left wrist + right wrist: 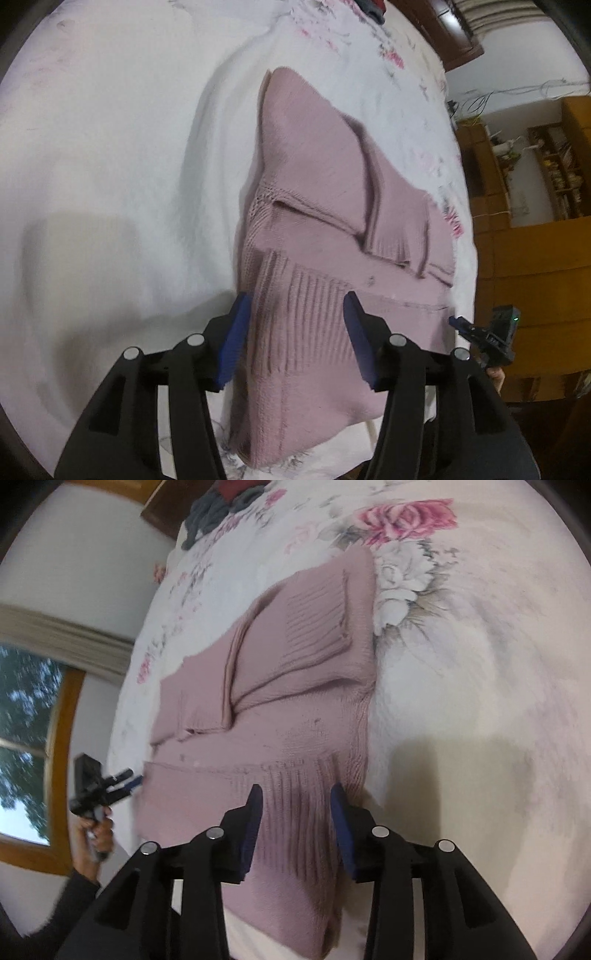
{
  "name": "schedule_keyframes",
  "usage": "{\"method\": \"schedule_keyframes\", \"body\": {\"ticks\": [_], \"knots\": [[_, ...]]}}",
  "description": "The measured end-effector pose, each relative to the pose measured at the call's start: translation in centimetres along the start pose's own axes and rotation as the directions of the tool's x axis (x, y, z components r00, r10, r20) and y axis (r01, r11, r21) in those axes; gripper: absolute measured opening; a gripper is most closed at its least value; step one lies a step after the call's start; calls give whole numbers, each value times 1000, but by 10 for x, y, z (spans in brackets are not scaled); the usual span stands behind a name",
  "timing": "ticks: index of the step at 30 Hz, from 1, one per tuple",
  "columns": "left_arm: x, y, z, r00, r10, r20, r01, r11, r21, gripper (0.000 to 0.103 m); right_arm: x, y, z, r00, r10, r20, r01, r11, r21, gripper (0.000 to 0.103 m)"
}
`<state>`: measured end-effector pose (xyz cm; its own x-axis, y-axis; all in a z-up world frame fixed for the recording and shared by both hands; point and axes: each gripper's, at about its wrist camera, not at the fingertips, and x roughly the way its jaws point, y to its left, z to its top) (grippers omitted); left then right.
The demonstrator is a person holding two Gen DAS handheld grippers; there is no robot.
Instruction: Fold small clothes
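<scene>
A pink knitted sweater (314, 177) lies on the bed with its sleeves folded across the body. Its ribbed hem (310, 321) runs between the blue fingers of my left gripper (297, 299), which stands open over one hem corner. In the right wrist view the same sweater (280, 701) stretches away, and my right gripper (296, 788) is open over the ribbed hem (295, 812) at the opposite corner. Each view catches the other gripper at the hem's far end: the right gripper (458, 323), and the left gripper (129, 781) held by a hand (96, 830).
The bed is covered by a white sheet with rose prints (406, 517). A pile of dark grey and red clothes (221, 502) lies at the far end. Wooden shelves (535, 177) stand beside one side of the bed, a window (26, 738) beside the other.
</scene>
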<state>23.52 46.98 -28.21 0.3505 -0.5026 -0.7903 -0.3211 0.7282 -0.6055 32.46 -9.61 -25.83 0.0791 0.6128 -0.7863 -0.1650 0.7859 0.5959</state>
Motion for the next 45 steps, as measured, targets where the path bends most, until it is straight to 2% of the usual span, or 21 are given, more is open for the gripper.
{"method": "schedule_keyframes", "body": {"ticks": [5,6,7,8,9,10,15,19,22,24,27,29,32,36,38,45], "knots": [[10,-11,0,998,51,-30,-48,996,71,51,10,2,-2,999,-50,-22,49,998,-48,41],[10,-13,-1,997,64,-33,-60,994,89,45,11,3,-4,998,-54,-28,52,996,-68,40],[11,-14,-2,997,76,-33,-72,992,108,23,12,5,-6,998,-58,-29,56,995,-87,28],[11,-16,-4,996,86,-32,-81,989,125,11,11,8,-9,998,-60,-19,58,992,-110,22],[9,-17,-7,996,87,-19,-84,986,143,11,8,11,-13,998,-59,-8,57,989,-137,15],[8,-18,-8,996,91,-11,-89,984,155,10,5,12,-15,999,-54,4,54,987,-152,13],[3,-25,-16,996,82,27,-86,971,224,9,-6,13,-20,999,-41,35,46,983,-179,11],[2,-23,-16,996,73,43,-81,975,209,6,1,9,-17,998,-50,22,53,985,-165,10],[-15,-27,-20,996,16,92,-34,980,198,5,-4,12,-16,998,-46,44,52,988,-146,7],[-38,-35,-26,990,-50,134,20,976,215,5,-18,16,-19,996,-10,84,21,991,-133,7],[-75,-54,-31,973,-130,193,73,959,274,4,-48,28,-20,988,44,149,-24,991,-132,6],[-90,-63,-30,962,-156,222,86,951,298,4,-64,39,-17,980,60,189,-33,989,-146,6],[-116,-77,-15,936,-213,279,120,941,318,4,-91,54,-4,959,79,272,-38,988,-151,6],[-122,-90,15,921,-233,313,130,939,318,4,-113,70,26,928,63,368,-9,989,-146,6],[-118,-95,32,921,-227,318,124,941,314,4,-114,73,40,921,43,387,11,991,-136,6],[-82,-106,104,944,-139,301,51,958,282,4,-91,71,101,918,-33,395,73,993,-88,6]]}}
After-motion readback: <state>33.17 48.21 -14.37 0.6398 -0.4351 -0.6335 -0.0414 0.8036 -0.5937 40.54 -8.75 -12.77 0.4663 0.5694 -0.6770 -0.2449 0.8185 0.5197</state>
